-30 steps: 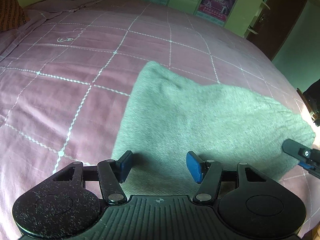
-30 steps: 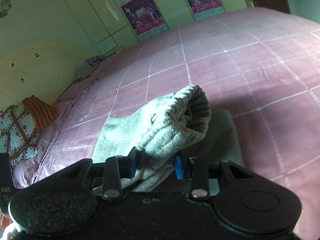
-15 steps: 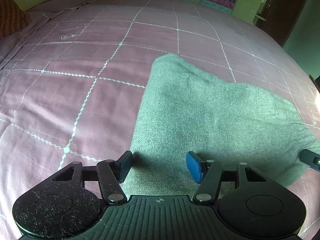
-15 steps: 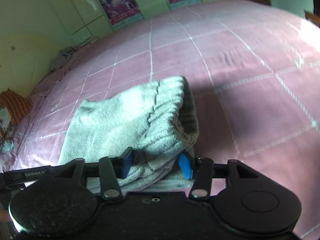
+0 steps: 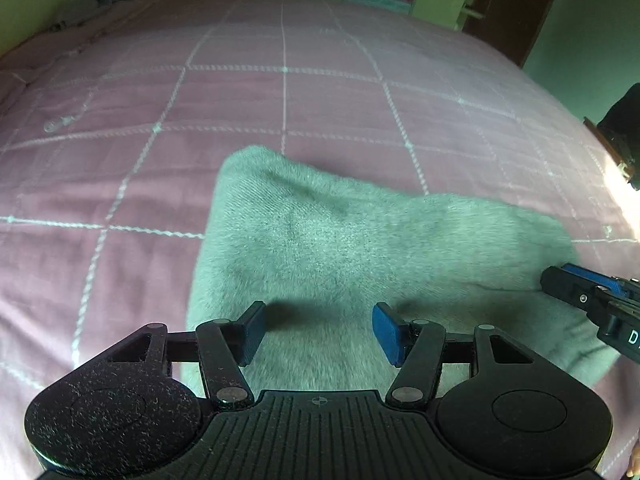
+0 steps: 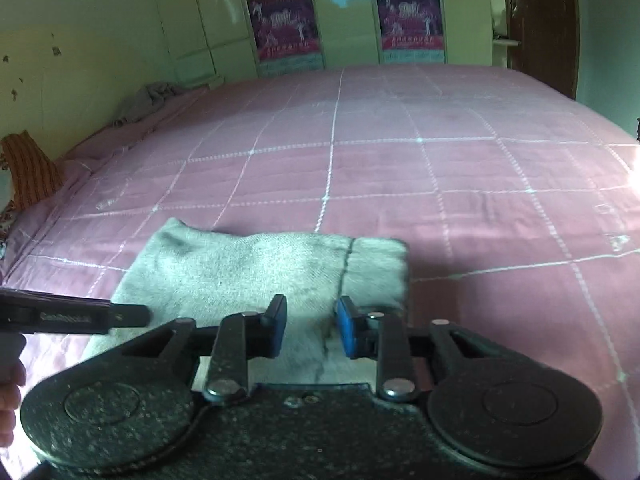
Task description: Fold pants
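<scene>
The grey knit pants (image 5: pixel 360 248) lie folded flat on the pink bed; they also show in the right wrist view (image 6: pixel 248 268), with the ribbed waistband (image 6: pixel 378 268) at their right end. My left gripper (image 5: pixel 318 330) is open and empty, just above the near edge of the pants. My right gripper (image 6: pixel 310 328) is open, its blue pads apart over the fabric near the waistband seam, holding nothing. The right gripper shows at the right edge of the left wrist view (image 5: pixel 592 300). The left gripper shows at the left edge of the right wrist view (image 6: pixel 80 316).
The pink quilted bedspread (image 6: pixel 400 168) spreads all around. An orange striped pillow (image 6: pixel 28 172) and a crumpled grey cloth (image 6: pixel 148 100) lie at the far left. Green wardrobe doors with posters (image 6: pixel 284 28) and a brown door (image 6: pixel 540 20) stand behind the bed.
My right gripper has let go of the waistband, which now lies flat on the folded pants, and has opened and drawn back. My left gripper stayed open and shifted slightly.
</scene>
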`<action>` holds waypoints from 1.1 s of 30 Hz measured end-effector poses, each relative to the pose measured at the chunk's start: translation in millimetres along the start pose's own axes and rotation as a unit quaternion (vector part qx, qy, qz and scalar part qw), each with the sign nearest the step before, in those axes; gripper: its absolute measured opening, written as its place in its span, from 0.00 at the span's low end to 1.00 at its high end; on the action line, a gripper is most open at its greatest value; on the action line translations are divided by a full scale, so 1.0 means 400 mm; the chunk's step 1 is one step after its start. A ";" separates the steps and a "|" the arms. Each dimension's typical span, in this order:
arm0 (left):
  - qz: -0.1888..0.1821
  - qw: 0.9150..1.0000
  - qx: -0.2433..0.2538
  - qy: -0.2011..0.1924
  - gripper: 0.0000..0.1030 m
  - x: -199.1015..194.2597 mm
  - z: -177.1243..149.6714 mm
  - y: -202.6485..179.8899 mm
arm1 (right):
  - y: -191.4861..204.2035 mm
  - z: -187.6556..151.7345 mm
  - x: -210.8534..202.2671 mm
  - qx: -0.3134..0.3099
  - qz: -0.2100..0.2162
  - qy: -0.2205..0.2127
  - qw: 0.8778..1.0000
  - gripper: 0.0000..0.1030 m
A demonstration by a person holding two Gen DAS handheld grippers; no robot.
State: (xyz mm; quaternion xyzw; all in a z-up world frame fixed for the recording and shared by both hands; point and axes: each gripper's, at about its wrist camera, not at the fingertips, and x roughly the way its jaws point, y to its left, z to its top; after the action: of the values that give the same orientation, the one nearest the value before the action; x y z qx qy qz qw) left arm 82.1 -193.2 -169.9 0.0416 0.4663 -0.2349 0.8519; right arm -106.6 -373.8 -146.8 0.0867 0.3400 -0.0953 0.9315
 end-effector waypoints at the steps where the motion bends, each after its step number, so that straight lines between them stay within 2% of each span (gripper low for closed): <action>1: 0.005 1.000 -0.001 0.002 0.57 0.023 0.011 0.001 | 0.006 0.005 0.023 -0.008 -0.007 0.004 1.000 0.26; 6: 0.034 0.999 0.023 -0.011 0.57 0.095 0.091 -0.029 | -0.017 0.009 0.118 -0.011 -0.028 0.032 0.999 0.23; 9: 0.042 0.999 0.008 -0.004 0.57 0.140 0.137 -0.031 | -0.027 -0.007 0.139 -0.011 -0.026 0.036 0.999 0.24; 12: 0.049 0.999 0.008 0.001 0.57 0.161 0.143 -0.038 | -0.017 -0.017 0.134 -0.036 -0.026 0.034 0.998 0.24; 14: 0.051 0.999 0.016 -0.007 0.57 0.141 0.126 -0.046 | -0.011 -0.001 0.116 -0.035 -0.020 0.041 0.998 0.26; 18: 0.045 0.998 0.039 -0.012 0.57 0.069 0.058 -0.053 | 0.015 0.013 0.036 -0.034 0.009 0.004 0.999 0.29; 21: 0.043 0.998 0.044 -0.011 0.57 0.024 -0.017 -0.050 | 0.041 -0.035 0.020 -0.055 0.022 0.019 0.998 0.29; 26: 0.046 0.997 0.064 -0.025 0.57 -0.036 -0.131 -0.060 | 0.063 -0.122 0.020 -0.090 0.017 0.038 0.995 0.29; 28: 0.046 0.997 0.058 -0.027 0.57 -0.061 -0.144 -0.059 | 0.070 -0.120 0.011 -0.093 0.017 0.041 0.995 0.29; 30: 0.049 0.997 0.044 -0.029 0.57 -0.091 -0.141 -0.052 | 0.070 -0.097 -0.015 -0.067 0.027 0.038 0.997 0.32; 33: 0.059 0.996 0.041 -0.046 0.57 -0.134 -0.132 -0.044 | 0.047 -0.085 -0.041 -0.039 0.021 0.024 0.999 0.35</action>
State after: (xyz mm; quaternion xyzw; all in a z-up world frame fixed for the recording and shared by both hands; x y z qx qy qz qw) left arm 9.1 -174.0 -153.3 0.0930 0.4137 -0.2045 0.8822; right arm -135.3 -345.9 -159.9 0.0596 0.3639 -0.0601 0.9276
